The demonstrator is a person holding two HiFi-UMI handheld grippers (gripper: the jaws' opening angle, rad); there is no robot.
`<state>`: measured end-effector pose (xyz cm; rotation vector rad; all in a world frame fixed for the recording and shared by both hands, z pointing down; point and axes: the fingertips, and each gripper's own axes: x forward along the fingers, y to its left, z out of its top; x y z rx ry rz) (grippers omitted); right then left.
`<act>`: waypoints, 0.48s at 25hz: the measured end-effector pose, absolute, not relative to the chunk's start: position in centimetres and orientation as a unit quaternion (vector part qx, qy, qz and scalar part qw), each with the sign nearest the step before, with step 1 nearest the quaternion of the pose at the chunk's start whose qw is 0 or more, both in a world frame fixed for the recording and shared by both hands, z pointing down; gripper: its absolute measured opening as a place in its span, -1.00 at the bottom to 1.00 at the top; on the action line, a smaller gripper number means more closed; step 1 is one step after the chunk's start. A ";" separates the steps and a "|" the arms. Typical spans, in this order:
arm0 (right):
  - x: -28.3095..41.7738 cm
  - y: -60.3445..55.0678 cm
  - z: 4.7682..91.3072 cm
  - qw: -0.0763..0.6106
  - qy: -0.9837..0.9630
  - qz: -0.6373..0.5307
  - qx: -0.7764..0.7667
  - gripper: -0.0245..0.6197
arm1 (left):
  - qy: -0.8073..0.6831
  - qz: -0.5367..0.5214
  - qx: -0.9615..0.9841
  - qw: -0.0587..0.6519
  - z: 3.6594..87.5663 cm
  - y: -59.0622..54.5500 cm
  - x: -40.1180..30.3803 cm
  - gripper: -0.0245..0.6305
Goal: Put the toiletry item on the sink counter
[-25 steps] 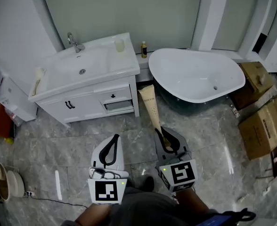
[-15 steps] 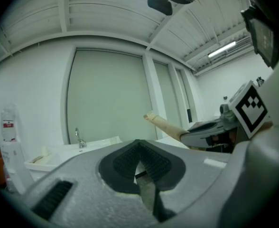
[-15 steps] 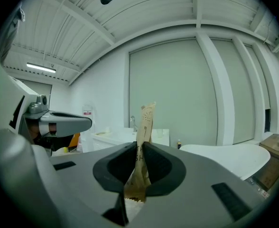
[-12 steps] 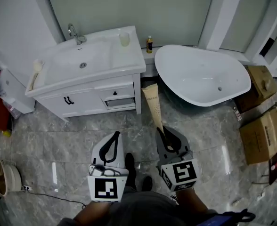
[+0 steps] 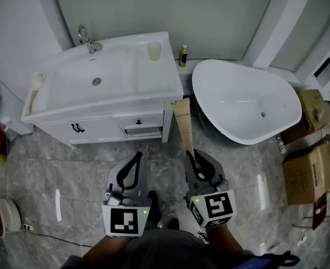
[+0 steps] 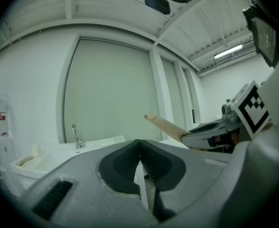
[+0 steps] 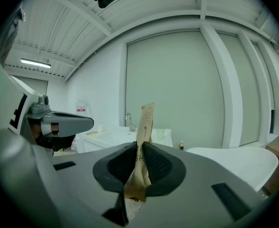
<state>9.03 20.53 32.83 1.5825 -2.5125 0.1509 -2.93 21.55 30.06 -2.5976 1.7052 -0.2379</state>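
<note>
A long beige toiletry tube (image 5: 183, 125) sticks forward out of my right gripper (image 5: 197, 162), whose jaws are shut on its lower end; the same tube (image 7: 144, 122) rises between the pads in the right gripper view. The tube's tip reaches the right front corner of the white sink counter (image 5: 154, 78) without touching it. My left gripper (image 5: 133, 167) hangs beside the right one, shut and empty, its pads pressed together (image 6: 140, 163). Both grippers float above the floor in front of the vanity.
On the counter stand a faucet (image 5: 86, 38), a pale cup (image 5: 154, 50) at the back right and a brush (image 5: 31, 91) at the left edge. A white bathtub (image 5: 246, 108) lies right, with a small yellow bottle (image 5: 183, 56) behind. Cardboard boxes (image 5: 316, 167) sit far right.
The view has shifted forward and right toward the vanity, which now looms larger and nearer. The tube stays gripped in the right gripper; both grippers keep their pose.
</note>
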 end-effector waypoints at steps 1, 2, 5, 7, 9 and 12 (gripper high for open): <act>8.6 19.5 32.6 0.084 -0.842 0.046 0.531 -0.78 | 0.548 -0.072 -0.833 0.016 29.7 20.6 -3.4 -0.89; 8.2 18.6 32.2 0.083 -0.842 0.042 0.531 -0.78 | 0.549 -0.068 -0.833 0.019 29.3 19.6 -3.8 -0.89; 6.7 15.9 31.1 0.080 -0.844 0.028 0.530 -0.78 | 0.552 -0.057 -0.832 0.028 28.2 17.1 -5.4 -0.89; 5.8 14.2 30.3 0.075 -0.845 0.018 0.530 -0.78 | 0.552 -0.051 -0.831 0.038 27.5 15.5 -6.3 -0.89; 5.1 12.8 29.7 0.070 -0.844 0.011 0.532 -0.78 | 0.551 -0.047 -0.832 0.046 27.0 14.2 -7.0 -0.89; 4.5 11.4 29.2 0.067 -0.842 0.004 0.535 -0.78 | 0.551 -0.042 -0.832 0.044 26.8 12.8 -7.7 -0.89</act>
